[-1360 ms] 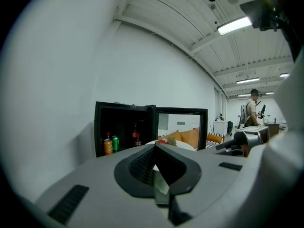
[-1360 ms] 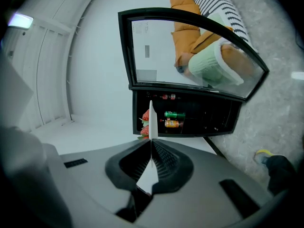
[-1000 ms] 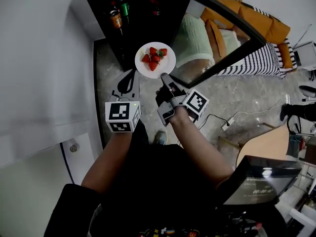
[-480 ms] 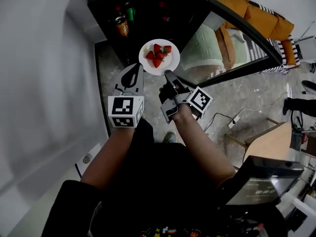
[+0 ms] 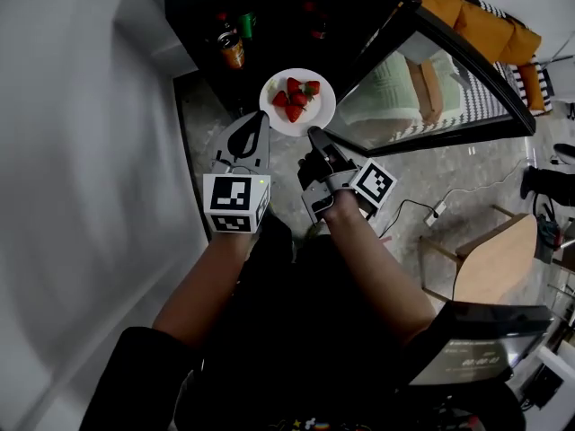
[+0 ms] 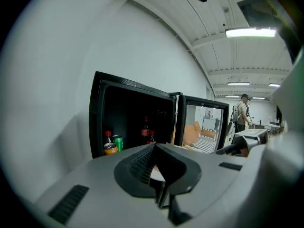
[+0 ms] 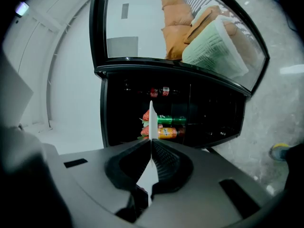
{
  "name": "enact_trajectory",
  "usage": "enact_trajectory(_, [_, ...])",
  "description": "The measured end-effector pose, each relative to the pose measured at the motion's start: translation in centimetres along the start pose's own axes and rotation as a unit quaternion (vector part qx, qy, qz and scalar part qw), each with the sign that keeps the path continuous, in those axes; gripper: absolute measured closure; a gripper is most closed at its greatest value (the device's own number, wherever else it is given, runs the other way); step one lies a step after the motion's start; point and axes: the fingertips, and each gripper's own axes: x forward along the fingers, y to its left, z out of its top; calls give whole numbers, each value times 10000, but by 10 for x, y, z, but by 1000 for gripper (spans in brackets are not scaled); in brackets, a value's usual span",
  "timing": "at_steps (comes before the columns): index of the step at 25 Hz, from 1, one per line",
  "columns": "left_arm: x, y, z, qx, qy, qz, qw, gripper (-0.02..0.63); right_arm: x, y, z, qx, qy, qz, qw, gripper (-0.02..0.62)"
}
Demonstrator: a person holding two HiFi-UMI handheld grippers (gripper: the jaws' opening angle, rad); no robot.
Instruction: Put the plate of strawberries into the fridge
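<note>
A white plate (image 5: 316, 106) with several red strawberries (image 5: 296, 96) hangs in front of the open black fridge (image 5: 269, 7). My right gripper (image 5: 314, 134) is shut on the plate's near rim. The right gripper view has the plate (image 7: 151, 122) edge-on between the jaws of that gripper (image 7: 151, 144), strawberries (image 7: 145, 116) to its left. My left gripper (image 5: 254, 122) is shut just left of the plate, and I cannot tell whether they touch. In the left gripper view its jaws (image 6: 159, 167) meet with a bit of white showing past them.
The fridge's glass door (image 5: 431, 70) stands swung open to the right. Inside are an orange can (image 5: 234, 52), a green can (image 5: 247, 23) and dark bottles (image 6: 145, 129). A white wall (image 5: 81, 151) runs along the left. A cable (image 5: 422, 214) and a wooden table (image 5: 503, 259) are at right.
Both grippers and the plate have moved forward toward the fridge opening. The left gripper has come up close beside the plate's left edge.
</note>
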Motion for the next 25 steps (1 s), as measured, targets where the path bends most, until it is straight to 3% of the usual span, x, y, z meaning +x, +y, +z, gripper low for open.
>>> enact_trajectory(6, [9,10,-24,-103,137,263,9995,603,10,-30,10,51,55,-225,9997,581])
enact_trajectory(15, [25,11,-30,-56,2,713,9974,603,29,-48,21,140,298,-147,9993,581])
enact_trajectory(25, [1,2,-27,-89,-136,1001,9948,603,28,-51,21,141,267,7,9995,581])
